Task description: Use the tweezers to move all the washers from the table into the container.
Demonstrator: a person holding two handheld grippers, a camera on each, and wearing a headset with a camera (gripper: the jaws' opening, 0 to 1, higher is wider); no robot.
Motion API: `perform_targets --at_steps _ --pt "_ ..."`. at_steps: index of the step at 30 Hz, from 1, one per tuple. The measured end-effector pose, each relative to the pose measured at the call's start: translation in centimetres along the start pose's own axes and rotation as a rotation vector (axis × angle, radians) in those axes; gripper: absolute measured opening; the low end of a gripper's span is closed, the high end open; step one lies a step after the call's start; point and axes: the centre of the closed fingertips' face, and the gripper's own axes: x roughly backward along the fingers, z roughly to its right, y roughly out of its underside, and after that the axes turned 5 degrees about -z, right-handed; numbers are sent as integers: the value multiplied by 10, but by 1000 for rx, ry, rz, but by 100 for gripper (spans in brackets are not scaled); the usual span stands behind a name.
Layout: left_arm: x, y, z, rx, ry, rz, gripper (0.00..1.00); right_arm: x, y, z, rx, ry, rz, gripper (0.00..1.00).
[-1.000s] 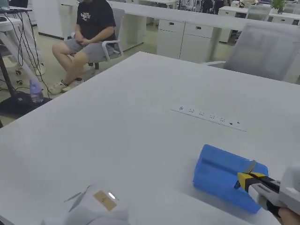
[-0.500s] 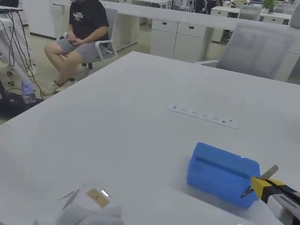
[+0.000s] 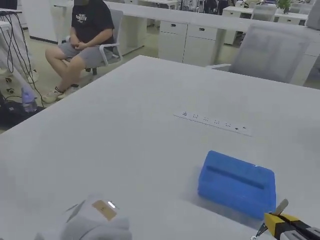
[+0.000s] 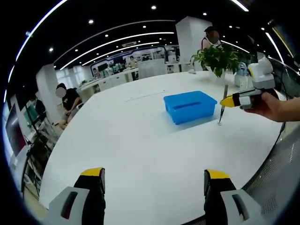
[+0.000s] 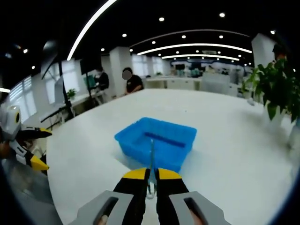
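Observation:
A blue plastic container stands on the white table. My right gripper is just in front of the container's near right corner, shut on thin metal tweezers. In the right gripper view the yellow-tipped right gripper pinches the tweezers, which point at the container. In the left gripper view the tweezers hang tip-down to the table beside the container. My left gripper is open, far back from the container, with nothing between its fingers. I can make out no washers.
A socket strip is set into the table beyond the container. A person sits on a chair past the far left edge. A grey chair stands behind the table. A potted plant is at the right.
My right gripper has drawn back with the tweezers from over the container to the table in front of its near right corner. The left gripper has barely moved.

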Motion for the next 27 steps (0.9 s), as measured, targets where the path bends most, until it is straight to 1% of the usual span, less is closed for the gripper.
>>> perform_targets --at_steps 2,6,9,12,15,17,24,25,27 --pt "0 0 0 -2 1 0 89 0 3 -1 7 5 -7 3" --pt "-1 1 1 -4 3 -4 89 2 2 -1 27 15 7 3" --pt "0 1 1 -3 1 -4 89 3 4 -3 71 19 14 2" --pt "0 1 1 -4 2 -4 89 3 5 -7 98 14 15 2" --pt "0 0 1 -5 1 -2 89 3 7 -12 142 11 2 2" --pt "0 0 0 -2 0 -2 89 2 8 -12 162 20 -9 3" --pt "0 0 0 -5 -1 1 89 0 7 -5 146 32 -12 2" --pt "0 0 0 -4 -2 1 88 0 7 -5 125 21 -17 2" --pt "1 -1 -1 -1 -3 5 89 -1 6 -2 102 19 -28 1"
